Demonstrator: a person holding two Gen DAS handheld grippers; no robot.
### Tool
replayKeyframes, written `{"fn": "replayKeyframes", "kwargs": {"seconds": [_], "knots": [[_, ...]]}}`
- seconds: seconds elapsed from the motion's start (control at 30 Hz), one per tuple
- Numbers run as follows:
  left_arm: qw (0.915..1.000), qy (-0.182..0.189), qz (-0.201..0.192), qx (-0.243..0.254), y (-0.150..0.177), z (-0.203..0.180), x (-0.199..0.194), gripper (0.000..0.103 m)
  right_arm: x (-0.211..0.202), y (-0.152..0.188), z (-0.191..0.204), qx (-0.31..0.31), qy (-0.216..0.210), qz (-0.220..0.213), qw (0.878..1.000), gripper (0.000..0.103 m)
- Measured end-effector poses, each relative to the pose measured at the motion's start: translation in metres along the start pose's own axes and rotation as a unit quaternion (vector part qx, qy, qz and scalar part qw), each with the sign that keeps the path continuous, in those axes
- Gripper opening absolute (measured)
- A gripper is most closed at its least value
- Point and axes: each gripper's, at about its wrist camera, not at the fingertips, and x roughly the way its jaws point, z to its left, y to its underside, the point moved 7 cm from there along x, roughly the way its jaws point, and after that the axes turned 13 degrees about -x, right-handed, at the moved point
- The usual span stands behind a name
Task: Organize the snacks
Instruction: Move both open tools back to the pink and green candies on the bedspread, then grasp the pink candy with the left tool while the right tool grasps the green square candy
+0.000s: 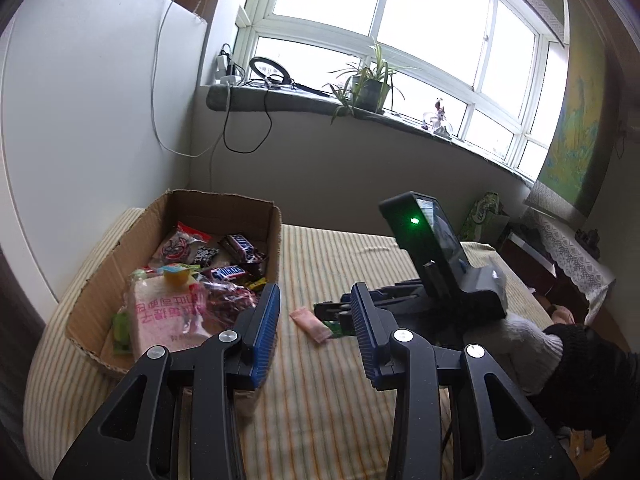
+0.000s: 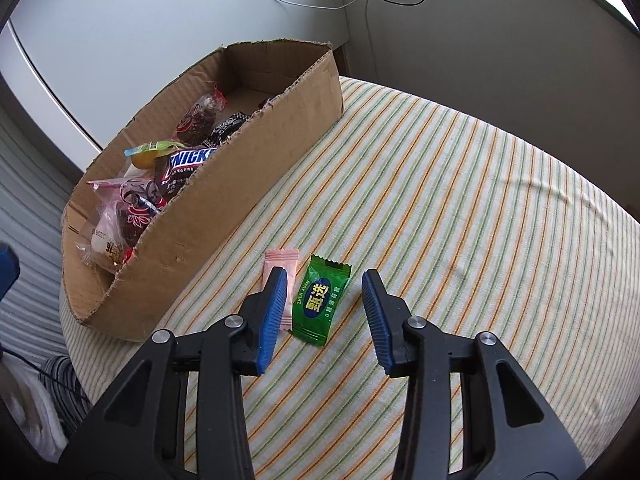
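Observation:
A cardboard box (image 2: 224, 216) holds several snacks, among them Snickers bars (image 2: 188, 162) and a pink packet (image 1: 168, 312). It also shows in the left wrist view (image 1: 100, 280). A green candy packet (image 2: 318, 300) and a pink candy packet (image 2: 282, 276) lie side by side on the striped cloth right of the box. My right gripper (image 2: 324, 280) is open just above them, the green packet between its fingers. In the left wrist view the right gripper (image 1: 340, 316) hovers over the pink packet (image 1: 310, 322). My left gripper (image 1: 316, 300) is open and empty, beside the box.
The striped cloth (image 2: 460, 200) covers the surface and stretches right of the box. A windowsill with a potted plant (image 1: 370, 84) and cables lies beyond. A white wall (image 2: 160, 20) stands behind the box. A lace-covered shelf (image 1: 576, 256) is at far right.

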Motion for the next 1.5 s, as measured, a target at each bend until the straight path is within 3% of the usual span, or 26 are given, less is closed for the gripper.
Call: {"fn": "replayKeyframes", "kwargs": {"seconds": [0.17, 0.4, 0.57, 0.73, 1.17, 1.5], "knots": [[0.9987, 0.001, 0.052, 0.0, 0.04, -0.018, 0.02, 0.035, 0.002, 0.003, -0.002, -0.018, -0.009, 0.002, 1.0, 0.039], [0.9924, -0.041, 0.114, -0.02, 0.069, -0.003, 0.063, 0.03, 0.004, 0.001, 0.003, -0.065, 0.0, 0.013, 0.998, 0.039], [0.9894, -0.069, 0.125, -0.026, 0.071, 0.006, 0.079, 0.03, 0.008, -0.001, 0.006, -0.12, 0.03, 0.028, 0.992, 0.032], [0.9868, -0.088, 0.134, -0.024, 0.068, 0.007, 0.097, 0.03, 0.004, 0.004, -0.003, -0.132, 0.036, 0.029, 0.99, 0.032], [0.9779, -0.149, 0.147, -0.006, 0.053, -0.002, 0.14, 0.031, -0.019, 0.029, -0.045, -0.115, 0.024, 0.011, 0.993, 0.032], [0.9758, -0.164, 0.143, 0.024, 0.043, -0.008, 0.163, 0.034, -0.033, 0.042, -0.057, -0.072, 0.011, -0.003, 0.997, 0.033]]}}
